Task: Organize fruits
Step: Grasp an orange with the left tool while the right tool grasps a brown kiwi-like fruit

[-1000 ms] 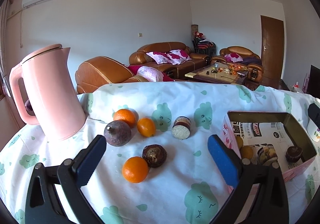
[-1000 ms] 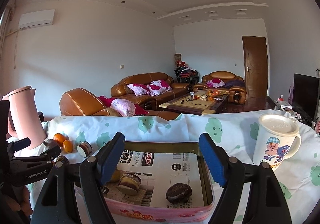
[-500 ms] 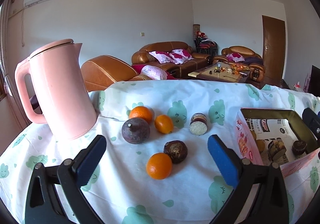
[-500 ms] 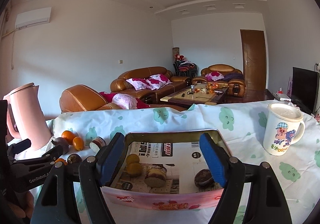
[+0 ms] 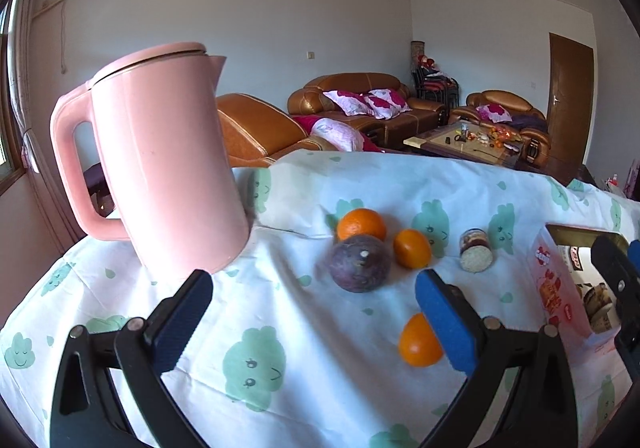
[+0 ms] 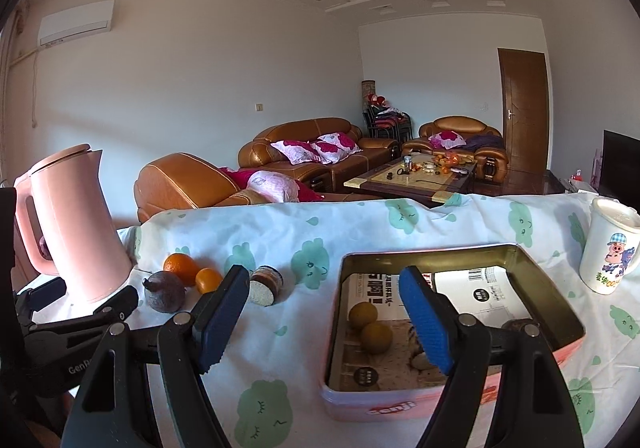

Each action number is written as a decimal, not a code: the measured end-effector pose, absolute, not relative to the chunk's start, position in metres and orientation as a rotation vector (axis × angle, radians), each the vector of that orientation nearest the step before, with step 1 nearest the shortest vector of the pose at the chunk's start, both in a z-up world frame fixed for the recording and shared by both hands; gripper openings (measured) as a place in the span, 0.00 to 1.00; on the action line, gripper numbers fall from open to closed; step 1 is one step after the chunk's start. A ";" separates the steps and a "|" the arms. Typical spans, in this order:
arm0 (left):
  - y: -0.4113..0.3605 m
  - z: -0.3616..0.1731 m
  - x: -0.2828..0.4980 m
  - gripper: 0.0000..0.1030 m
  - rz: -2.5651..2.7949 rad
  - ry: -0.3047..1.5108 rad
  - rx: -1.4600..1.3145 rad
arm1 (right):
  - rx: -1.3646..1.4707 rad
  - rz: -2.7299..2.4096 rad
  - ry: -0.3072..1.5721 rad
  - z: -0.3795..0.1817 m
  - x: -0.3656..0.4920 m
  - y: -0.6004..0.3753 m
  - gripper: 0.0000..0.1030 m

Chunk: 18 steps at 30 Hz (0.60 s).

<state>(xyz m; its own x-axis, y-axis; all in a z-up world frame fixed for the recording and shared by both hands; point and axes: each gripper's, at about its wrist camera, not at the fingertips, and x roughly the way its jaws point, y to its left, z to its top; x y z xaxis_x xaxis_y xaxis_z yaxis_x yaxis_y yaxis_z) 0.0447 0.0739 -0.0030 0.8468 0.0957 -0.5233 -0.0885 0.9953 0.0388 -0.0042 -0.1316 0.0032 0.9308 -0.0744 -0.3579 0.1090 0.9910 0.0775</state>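
Note:
In the left wrist view, three oranges lie on the cloth: a far one, a small one and a near one partly behind my right fingertip. A dark purple fruit and a cut fruit lie among them. My left gripper is open and empty, just before them. The pink tin box holds two yellowish fruits and dark ones partly hidden. My right gripper is open and empty over the box's left edge.
A tall pink kettle stands at the left, close to the fruits. A white cartoon mug stands right of the box. The table has a white cloud-print cloth; its far edge drops to a living room with sofas.
Both grippers have swung left. The kettle and fruits now sit nearer and further right in the left view; the box has shifted right in the right view. Both grippers stay open.

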 end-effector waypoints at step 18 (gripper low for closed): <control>0.020 -0.039 0.070 0.68 -0.195 0.799 0.124 | 0.140 -0.039 0.397 -0.001 -0.008 -0.138 0.76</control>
<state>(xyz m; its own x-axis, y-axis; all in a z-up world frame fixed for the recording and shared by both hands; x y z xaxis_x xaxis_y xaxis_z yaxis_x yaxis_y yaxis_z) 0.0703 0.0204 -0.0394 0.6805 -0.1268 -0.7217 0.2205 0.9747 0.0367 -0.0079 -0.1382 -0.0006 0.9217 -0.0108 -0.3878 0.0653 0.9896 0.1278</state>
